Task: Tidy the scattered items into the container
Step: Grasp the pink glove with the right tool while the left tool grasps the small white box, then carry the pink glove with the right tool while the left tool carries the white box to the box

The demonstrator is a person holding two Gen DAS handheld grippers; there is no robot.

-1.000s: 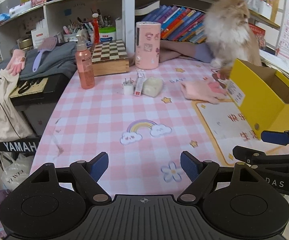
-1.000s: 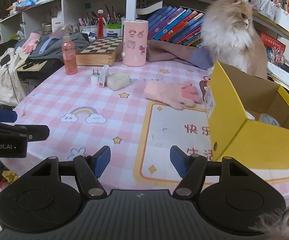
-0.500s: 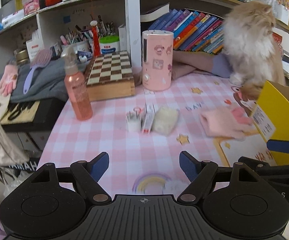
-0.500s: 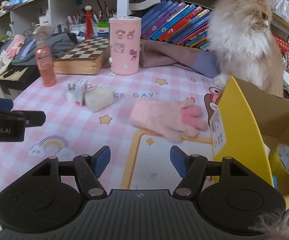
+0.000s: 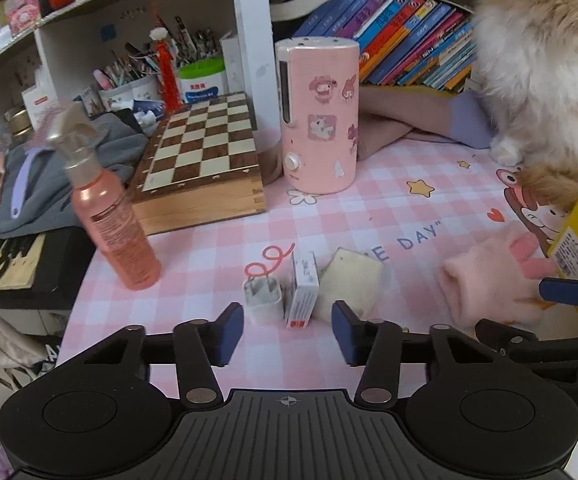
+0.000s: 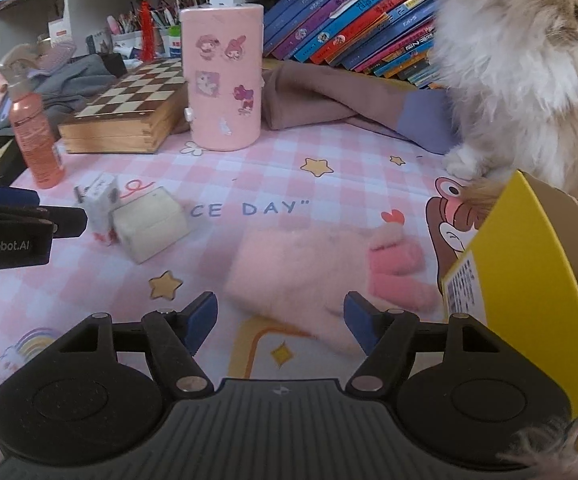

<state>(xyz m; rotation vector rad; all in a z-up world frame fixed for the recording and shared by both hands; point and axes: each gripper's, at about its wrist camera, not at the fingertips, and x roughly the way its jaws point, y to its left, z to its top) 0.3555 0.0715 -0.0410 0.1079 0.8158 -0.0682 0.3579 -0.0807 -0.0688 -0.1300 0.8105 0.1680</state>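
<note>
While your two grippers crowd the lower half of both views, much around them is cut off or soft. Your yellow box [image 6: 529, 280] runs off the frame at 3 o'clock, so its inside is out of sight, and the small print on its label is too fine to read. The cat [image 6: 517, 72] loses its head to the top edge in the left view. The label on the pink spray bottle [image 5: 117, 228] is blurred beyond reading.

Writing you can read: "CE DAY" on the checked pink tablecloth [image 6: 329, 152], and "enRobot.AI" on the side of your left gripper where it enters the right view at 9 o'clock.

Your left gripper [image 5: 287, 334] is closing, its blue pads not yet on anything. The white charger plug [image 5: 262, 295] and the small white carton [image 5: 303, 290] stand just beyond the gap at 12 o'clock, touching each other, with the cream block [image 5: 351, 284] against the carton at 1 o'clock.

Your right gripper [image 6: 281, 324] is spreading, nothing pinched. The fluffy pink glove [image 6: 309, 276] lies flat on the cloth just ahead of the gap, its lower edge reaching between the pads, its darker fingers pointing to 3 o'clock and stopping just beside the box
</note>
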